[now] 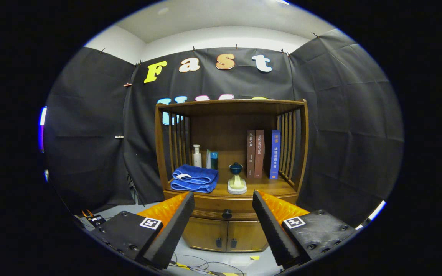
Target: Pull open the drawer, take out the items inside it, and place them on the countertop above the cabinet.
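Gripper [223,220] at the bottom of the frame, fingers spread wide and holding nothing; the lower ends of both fingers [171,230] are cut off by the frame's lower rim. Wooden cabinet [230,168] stands at the centre, well beyond the fingertips, against the black cloth wall [90,126]. Drawer [226,213] lies shut under the countertop, its dark round knob [226,214] seen in the gap between the fingers; its two ends are hidden behind the fingertips, and its contents cannot be seen. Countertop [271,188] carries a folded blue towel [195,178] at centre left, a white bottle [197,155] and a teal container [213,160] partly hidden behind the towel, a dark blue bowl on a pale stand [236,180] at the middle, and three upright books [261,153] at centre right. Two lower doors [226,234] with small dark handles sit beneath the drawer, their outer edges covered by the fingers. Cables [198,264] lie on the floor [244,260] at bottom centre, hard to trace.
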Demonstrator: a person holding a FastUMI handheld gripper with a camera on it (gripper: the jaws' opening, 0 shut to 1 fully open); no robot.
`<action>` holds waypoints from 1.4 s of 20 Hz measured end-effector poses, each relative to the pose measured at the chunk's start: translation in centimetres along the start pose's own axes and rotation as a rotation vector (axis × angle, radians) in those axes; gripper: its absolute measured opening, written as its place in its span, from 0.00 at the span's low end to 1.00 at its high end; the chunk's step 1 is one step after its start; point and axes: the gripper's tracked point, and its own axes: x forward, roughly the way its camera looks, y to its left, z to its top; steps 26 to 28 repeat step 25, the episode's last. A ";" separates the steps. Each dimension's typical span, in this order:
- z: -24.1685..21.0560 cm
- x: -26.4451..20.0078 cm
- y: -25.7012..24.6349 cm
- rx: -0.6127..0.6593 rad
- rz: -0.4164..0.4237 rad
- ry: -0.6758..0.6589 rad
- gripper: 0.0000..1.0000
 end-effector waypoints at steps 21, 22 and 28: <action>0.4 -1.6 -2.0 -0.012 -0.054 -0.014 1.00; 0.3 -1.5 -2.1 -0.022 -0.059 -0.009 1.00; 0.3 -1.4 -1.8 -0.045 -0.061 0.002 1.00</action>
